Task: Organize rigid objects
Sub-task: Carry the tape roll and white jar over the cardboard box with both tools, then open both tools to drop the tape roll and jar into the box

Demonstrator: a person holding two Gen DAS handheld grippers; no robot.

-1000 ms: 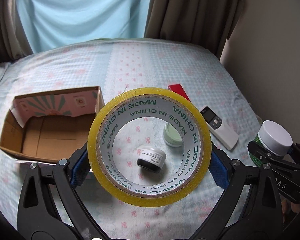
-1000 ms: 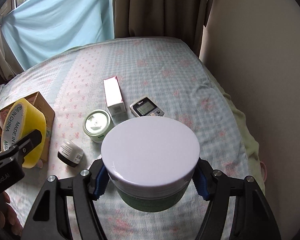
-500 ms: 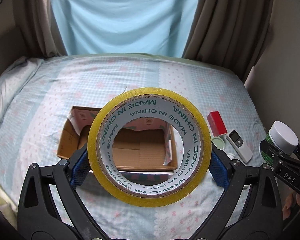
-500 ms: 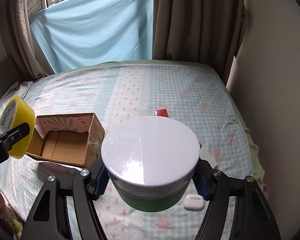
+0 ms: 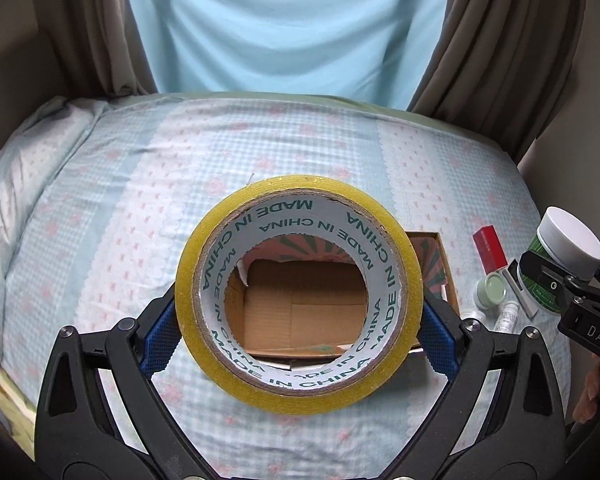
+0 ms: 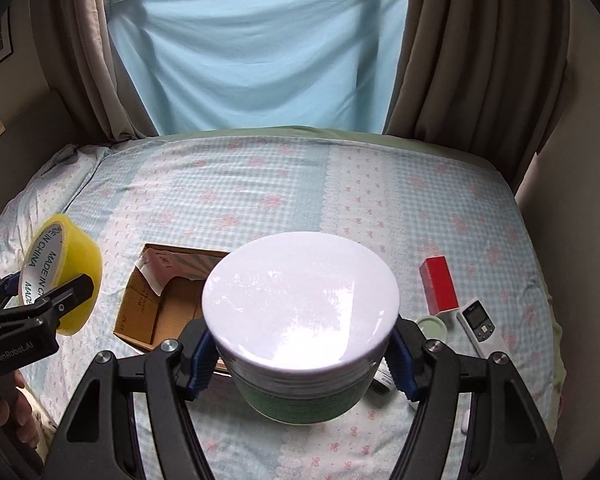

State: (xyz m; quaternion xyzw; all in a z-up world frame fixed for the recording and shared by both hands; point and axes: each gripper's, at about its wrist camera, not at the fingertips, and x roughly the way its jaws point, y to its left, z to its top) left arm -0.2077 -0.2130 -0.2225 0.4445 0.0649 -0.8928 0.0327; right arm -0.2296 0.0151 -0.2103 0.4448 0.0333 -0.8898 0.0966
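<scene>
My left gripper (image 5: 299, 336) is shut on a yellow tape roll (image 5: 300, 380) printed MADE IN CHINA, held upright in the air. Through the roll's hole I see the open cardboard box (image 5: 444, 264) on the bed below. My right gripper (image 6: 302, 366) is shut on a green jar with a white lid (image 6: 300, 304), held above the bed near the box's (image 6: 140, 304) right side. The right wrist view shows the tape (image 6: 60, 264) and left gripper (image 6: 40, 300) at far left. The left wrist view shows the jar (image 5: 568, 248) at far right.
On the checked bedsheet right of the box lie a red carton (image 6: 440, 284), a white remote (image 6: 478, 324), a small green-lidded jar (image 6: 432, 328) and a small white bottle (image 5: 508, 316). A pillow (image 5: 28, 184) lies at left. Curtains hang behind the bed, and a wall stands at right.
Both grippers rose and swung left with their loads. The tape's hole framed the small jars, now it frames the box. The box came under the jar's left side.
</scene>
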